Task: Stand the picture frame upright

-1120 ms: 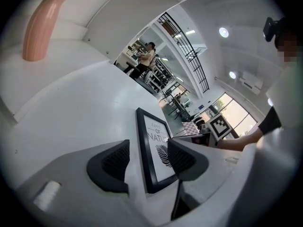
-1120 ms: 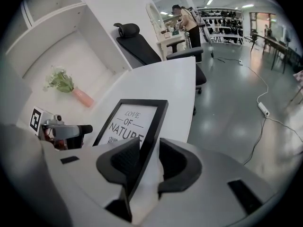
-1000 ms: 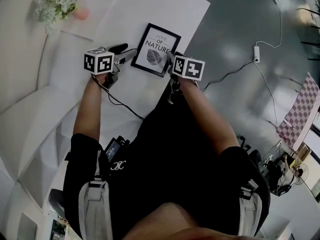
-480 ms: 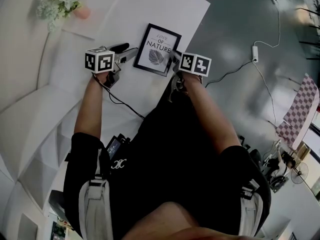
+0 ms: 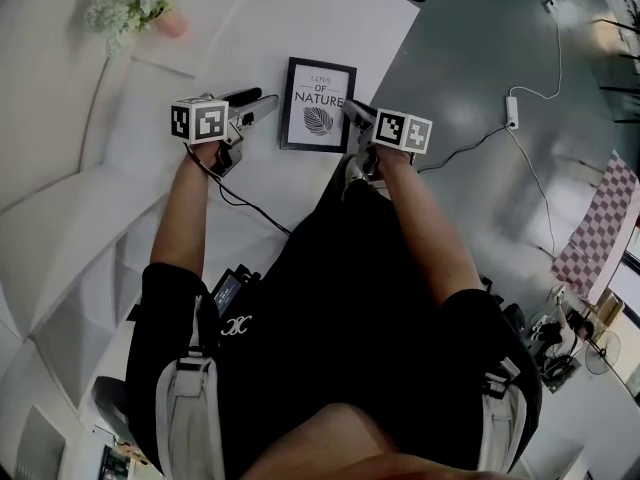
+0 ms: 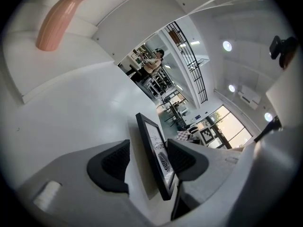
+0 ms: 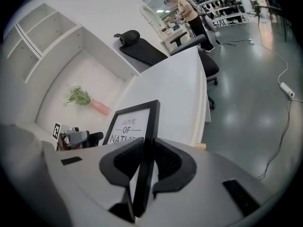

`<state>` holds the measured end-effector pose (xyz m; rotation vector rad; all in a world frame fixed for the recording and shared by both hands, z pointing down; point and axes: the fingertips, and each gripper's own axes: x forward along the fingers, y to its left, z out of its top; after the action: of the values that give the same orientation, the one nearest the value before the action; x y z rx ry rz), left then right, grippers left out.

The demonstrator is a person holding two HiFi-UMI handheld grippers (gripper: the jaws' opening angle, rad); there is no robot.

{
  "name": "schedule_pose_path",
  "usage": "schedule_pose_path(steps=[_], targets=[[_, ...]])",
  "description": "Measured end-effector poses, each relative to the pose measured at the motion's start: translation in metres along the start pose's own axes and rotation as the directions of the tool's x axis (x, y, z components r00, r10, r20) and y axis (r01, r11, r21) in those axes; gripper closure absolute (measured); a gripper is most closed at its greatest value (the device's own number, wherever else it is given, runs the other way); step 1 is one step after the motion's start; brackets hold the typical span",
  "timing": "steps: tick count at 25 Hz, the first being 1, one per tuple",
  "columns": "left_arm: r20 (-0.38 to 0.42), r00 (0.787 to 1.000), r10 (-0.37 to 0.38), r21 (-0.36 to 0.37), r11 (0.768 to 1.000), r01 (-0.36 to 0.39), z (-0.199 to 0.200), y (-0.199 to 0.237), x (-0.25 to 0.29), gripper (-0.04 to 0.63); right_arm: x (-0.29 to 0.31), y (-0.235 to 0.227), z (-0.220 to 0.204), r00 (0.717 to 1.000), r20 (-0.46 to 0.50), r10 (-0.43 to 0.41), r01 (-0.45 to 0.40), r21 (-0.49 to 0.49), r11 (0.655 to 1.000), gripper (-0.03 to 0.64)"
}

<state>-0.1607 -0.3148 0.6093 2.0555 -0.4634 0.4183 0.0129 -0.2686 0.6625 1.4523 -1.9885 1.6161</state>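
White table [image 5: 330, 28] holds the picture frame [image 5: 318, 105]; flower vase [image 5: 170, 25] seemingly well apart.

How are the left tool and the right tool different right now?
The right tool has just been closing and pinches the right edge of the picture frame; the left tool has its jaws apart around the left edge, not pinching. The right tool's gap is narrow; the left tool's is wide. Both reach the same frame.

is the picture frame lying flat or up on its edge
Up on edge, not free-standing: the picture frame tilts up from the table, its side rail clamped in the right gripper's jaws.
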Motion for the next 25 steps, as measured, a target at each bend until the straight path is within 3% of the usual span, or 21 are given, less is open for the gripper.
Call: schedule_pose_path(steps=[8, 12, 17, 25], targets=[[0.024, 0.999, -0.036, -0.105, 0.994, 0.038, -0.007, -0.009, -0.002, 0.341, 0.000, 0.000, -0.002, 0.998, 0.025, 0.057, -0.058, 0.011, 0.998, 0.545], [0.014, 1.000, -0.018, -0.144, 0.989, 0.020, -0.011, -0.005, 0.006, 0.341, 0.000, 0.000, -0.001, 0.997, 0.029, 0.067, -0.068, 0.016, 0.998, 0.545], [-0.003, 0.999, -0.048, -0.231, 0.972, 0.046, -0.020, -0.002, 0.023, 0.343, 0.000, 0.000, -0.001, 0.997, 0.035, 0.075, -0.075, 0.014, 0.997, 0.546], [-0.050, 0.997, -0.064, -0.250, 0.967, 0.049, -0.029, -0.006, 0.046, 0.454, 0.001, -0.001, 0.000, 0.996, 0.030, 0.083, -0.083, 0.004, 0.997, 0.546]])
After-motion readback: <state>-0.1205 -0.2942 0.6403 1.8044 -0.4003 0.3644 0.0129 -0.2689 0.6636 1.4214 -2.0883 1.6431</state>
